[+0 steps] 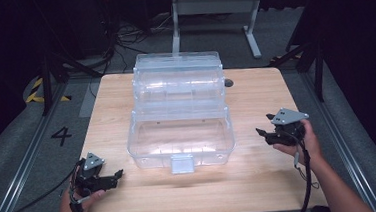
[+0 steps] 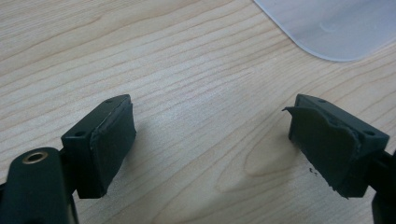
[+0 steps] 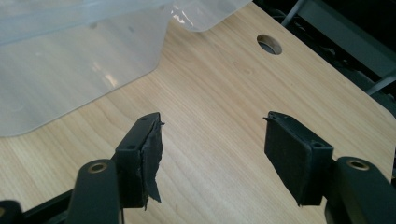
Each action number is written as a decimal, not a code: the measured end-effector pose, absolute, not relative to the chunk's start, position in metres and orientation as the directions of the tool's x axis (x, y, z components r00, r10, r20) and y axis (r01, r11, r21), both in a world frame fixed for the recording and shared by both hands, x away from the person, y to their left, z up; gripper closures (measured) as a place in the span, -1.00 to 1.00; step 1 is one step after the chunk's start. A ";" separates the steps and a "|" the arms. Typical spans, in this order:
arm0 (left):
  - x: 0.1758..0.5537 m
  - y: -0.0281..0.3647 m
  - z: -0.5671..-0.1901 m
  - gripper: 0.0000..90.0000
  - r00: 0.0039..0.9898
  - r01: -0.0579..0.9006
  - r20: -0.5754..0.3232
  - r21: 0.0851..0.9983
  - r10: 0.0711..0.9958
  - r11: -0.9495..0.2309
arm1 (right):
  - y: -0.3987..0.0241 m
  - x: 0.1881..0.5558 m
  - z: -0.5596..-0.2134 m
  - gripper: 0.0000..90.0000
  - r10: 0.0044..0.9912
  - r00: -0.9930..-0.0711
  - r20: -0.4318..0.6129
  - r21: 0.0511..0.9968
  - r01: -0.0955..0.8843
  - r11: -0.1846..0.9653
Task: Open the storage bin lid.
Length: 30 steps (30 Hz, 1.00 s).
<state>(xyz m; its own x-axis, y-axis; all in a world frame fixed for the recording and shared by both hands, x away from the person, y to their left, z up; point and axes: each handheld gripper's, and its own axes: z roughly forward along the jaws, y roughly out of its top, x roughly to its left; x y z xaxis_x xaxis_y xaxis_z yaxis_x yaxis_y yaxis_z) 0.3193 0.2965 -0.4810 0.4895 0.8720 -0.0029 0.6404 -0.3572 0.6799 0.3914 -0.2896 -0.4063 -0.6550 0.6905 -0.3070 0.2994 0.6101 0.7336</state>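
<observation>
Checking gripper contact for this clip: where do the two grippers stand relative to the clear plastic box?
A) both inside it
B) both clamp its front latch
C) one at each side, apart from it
C: the left gripper and right gripper flank the clear plastic box, jaws open over bare table.

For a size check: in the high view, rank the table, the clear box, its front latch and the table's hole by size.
1. Table
2. Clear box
3. Latch
4. Hole, though it lies farther from the camera, which makes it look a little smaller.
</observation>
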 end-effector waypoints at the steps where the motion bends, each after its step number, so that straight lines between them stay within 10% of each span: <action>1: 0.319 0.297 -0.481 -0.67 0.491 0.640 -0.004 0.680 0.871 -0.358 | -0.291 0.390 -0.408 -0.17 0.691 -0.656 -0.305 0.732 0.303 0.611; 30: 0.319 0.296 -0.482 -0.67 0.486 0.637 -0.007 0.687 0.874 -0.349 | -0.333 0.366 -0.451 -0.36 0.777 -0.607 -0.167 0.709 0.474 0.522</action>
